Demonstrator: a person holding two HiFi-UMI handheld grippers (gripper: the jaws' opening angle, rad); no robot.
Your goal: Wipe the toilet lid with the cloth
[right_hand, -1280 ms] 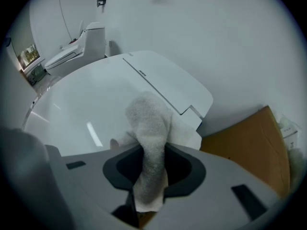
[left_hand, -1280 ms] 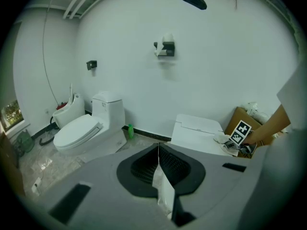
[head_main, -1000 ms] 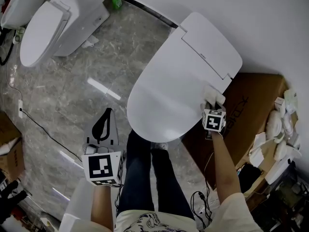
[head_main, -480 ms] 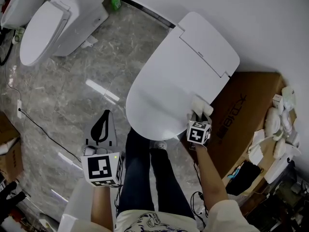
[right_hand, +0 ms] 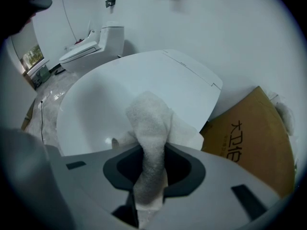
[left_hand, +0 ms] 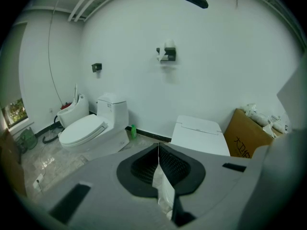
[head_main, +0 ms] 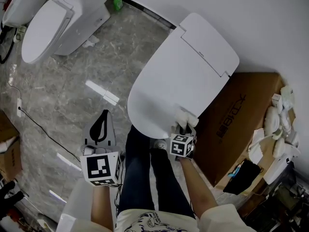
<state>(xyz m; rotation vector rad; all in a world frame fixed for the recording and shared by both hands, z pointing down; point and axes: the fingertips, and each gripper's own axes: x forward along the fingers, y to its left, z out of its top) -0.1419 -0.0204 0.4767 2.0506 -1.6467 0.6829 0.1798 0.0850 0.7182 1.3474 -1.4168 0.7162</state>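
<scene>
While the right gripper [head_main: 184, 127] hangs over the near rim of the closed, glossy white oval toilet lid [head_main: 183, 66], its jaws are clamped on a white fluffy terry cloth [head_main: 186, 116]. In the right gripper view the cloth [right_hand: 148, 119] fills the gap between the jaws of the right gripper [right_hand: 152, 150] as a thick vertical fold. It spills past the tips in a bunched lump, and its forward end lies on the toilet lid [right_hand: 120, 95] just ahead of the gripper. A flatter flap of it spreads to the gripper's right.

Further right of this gripper stands a brown cardboard box [right_hand: 249, 128], beside the lid. Dark printed characters run across its face; I cannot read them with certainty.

The left gripper [head_main: 106, 113] is held well apart from the lid, over the grey marbled floor [head_main: 72, 81]. Its jaws are pressed together, gripping nothing I can name; a pale sliver shows low in the seam. Ahead of the left gripper [left_hand: 158, 147] stand a second white toilet [left_hand: 88, 128] and a small green bottle [left_hand: 133, 131]
</scene>
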